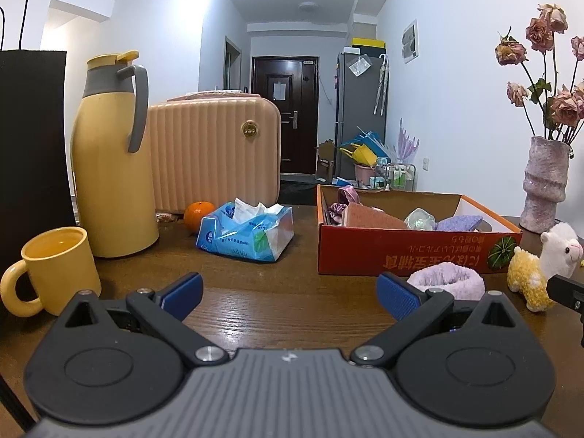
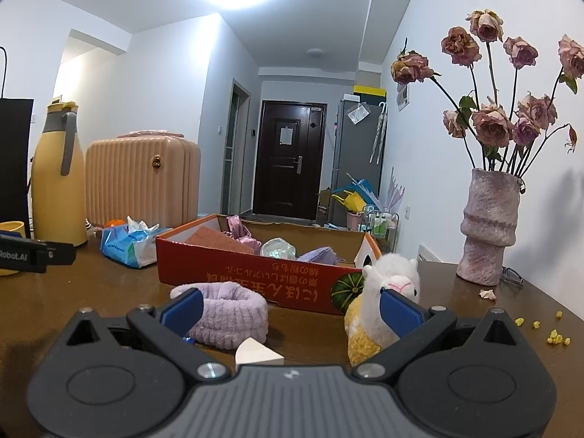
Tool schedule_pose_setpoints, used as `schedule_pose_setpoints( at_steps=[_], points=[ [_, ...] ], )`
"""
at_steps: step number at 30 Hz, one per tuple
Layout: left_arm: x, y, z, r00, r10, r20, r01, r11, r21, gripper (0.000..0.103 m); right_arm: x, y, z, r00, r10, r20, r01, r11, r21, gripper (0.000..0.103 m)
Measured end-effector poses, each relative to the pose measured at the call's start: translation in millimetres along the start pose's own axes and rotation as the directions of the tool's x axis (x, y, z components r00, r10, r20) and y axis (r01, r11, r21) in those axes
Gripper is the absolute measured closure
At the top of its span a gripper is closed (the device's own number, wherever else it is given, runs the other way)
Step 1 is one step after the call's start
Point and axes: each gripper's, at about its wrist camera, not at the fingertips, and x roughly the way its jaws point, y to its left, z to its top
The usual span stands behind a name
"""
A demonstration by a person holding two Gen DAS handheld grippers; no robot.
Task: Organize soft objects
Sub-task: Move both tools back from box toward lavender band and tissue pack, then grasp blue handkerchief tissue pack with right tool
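An orange cardboard box [image 1: 401,252] [image 2: 255,277] on the wooden table holds several soft items: a pink sponge [image 1: 372,217], a purple cloth [image 1: 458,223] and a pink scrunchie [image 1: 341,204]. In front of the box lie a fluffy lilac headband [image 1: 447,280] [image 2: 230,319] and a white-and-yellow alpaca plush [image 1: 540,272] [image 2: 372,314]. A white wedge sponge [image 2: 257,356] lies close under my right gripper. My left gripper [image 1: 290,297] is open over bare table, left of the headband. My right gripper [image 2: 290,308] is open, its fingers flanking the headband and the plush, touching neither clearly.
On the left stand a yellow thermos [image 1: 113,157], a yellow mug [image 1: 54,270], a black bag [image 1: 33,138], a tissue pack [image 1: 248,233], an orange [image 1: 197,213] and a pink case [image 1: 215,153]. A vase of dried roses [image 2: 489,226] stands right, with glasses [image 2: 511,275] and yellow crumbs [image 2: 554,335].
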Motion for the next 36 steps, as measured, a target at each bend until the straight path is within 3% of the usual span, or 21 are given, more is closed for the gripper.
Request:
schedule_pose_setpoints(
  at_steps=[8,18,28,36],
  points=[
    [0.9,-0.5,-0.8,1.000,-0.012,-0.010,0.012,1.000,0.000,0.000,3.5,1.7,-2.1,1.000,0.001,-0.022,-0.001,1.000,-0.004,0.000],
    [4.7,-1.9,-5.2,0.998,-0.034,-0.051,0.035,0.999,0.019,0.000,10.3,9.3,-7.5,0.994,0.057,-0.095,-0.058,0.998,-0.005,0.000],
    [15.0,13.2,-9.7,0.994,-0.033,-0.103,0.037,0.999,0.031,0.000,33.2,49.8,-12.9,0.967,0.133,-0.217,-0.137,0.991,-0.001,0.000],
    [16.5,30.7,-11.1,0.994,-0.021,-0.105,0.027,0.998,0.059,0.000,55.2,70.7,-13.9,0.950,0.134,-0.282,-0.126,0.991,0.047,0.000]
  ],
)
